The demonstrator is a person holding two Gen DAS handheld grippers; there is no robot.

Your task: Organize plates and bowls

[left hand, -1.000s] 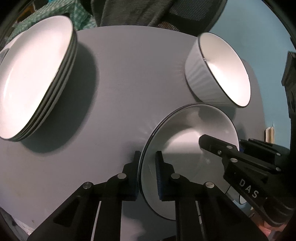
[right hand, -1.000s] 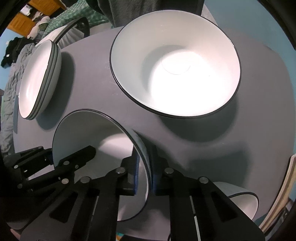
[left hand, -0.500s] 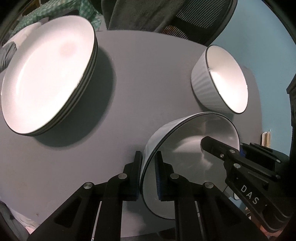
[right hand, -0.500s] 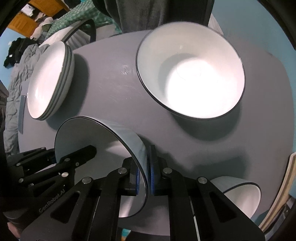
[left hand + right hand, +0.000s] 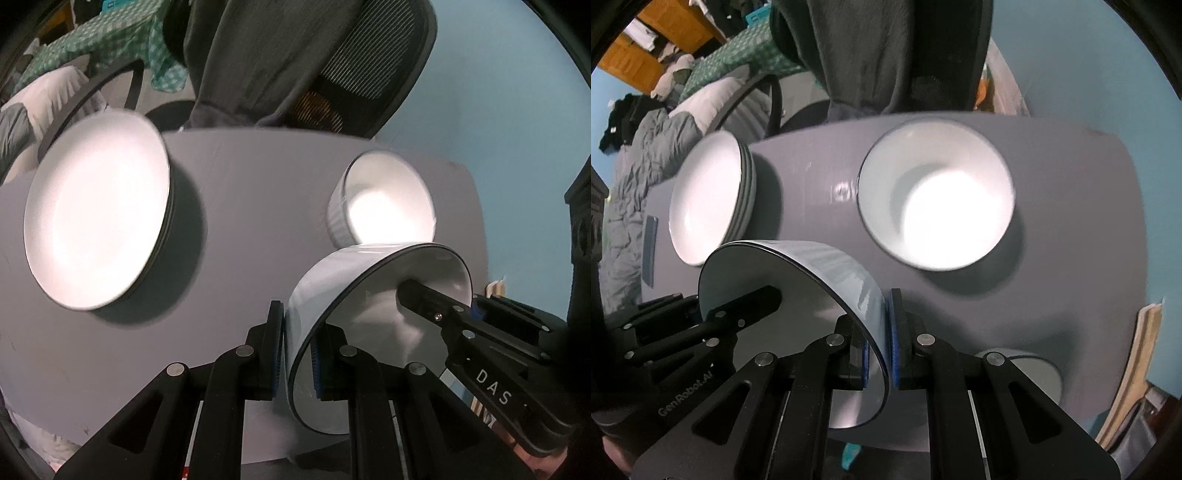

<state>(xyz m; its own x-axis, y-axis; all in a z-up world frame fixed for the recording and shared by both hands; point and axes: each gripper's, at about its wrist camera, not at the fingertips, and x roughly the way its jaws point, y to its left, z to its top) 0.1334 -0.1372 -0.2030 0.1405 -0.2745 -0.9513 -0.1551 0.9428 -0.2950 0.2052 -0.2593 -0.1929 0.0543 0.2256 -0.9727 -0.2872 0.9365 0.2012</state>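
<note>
Both grippers hold one white bowl with a dark rim above the grey table. My left gripper [image 5: 297, 350] is shut on the bowl's [image 5: 328, 288] left rim. My right gripper [image 5: 879, 349] is shut on the opposite rim of the same bowl [image 5: 834, 269]. The right gripper shows inside the bowl in the left wrist view [image 5: 443, 314], and the left gripper shows in the right wrist view [image 5: 713, 325]. A stack of white plates [image 5: 96, 229] [image 5: 709, 195] sits at the table's left. A white ribbed bowl [image 5: 380, 199] [image 5: 934, 192] stands at the back right.
The round grey table [image 5: 240, 192] has a near edge just below the grippers. Another white bowl [image 5: 1023, 373] sits at the front right. A black mesh office chair [image 5: 354, 66] draped with dark clothing stands behind the table. A bed with bedding [image 5: 646, 155] lies at the left.
Both grippers have lifted the held bowl up off the table and pulled back. The plate stack and the ribbed bowl now look smaller and farther away.
</note>
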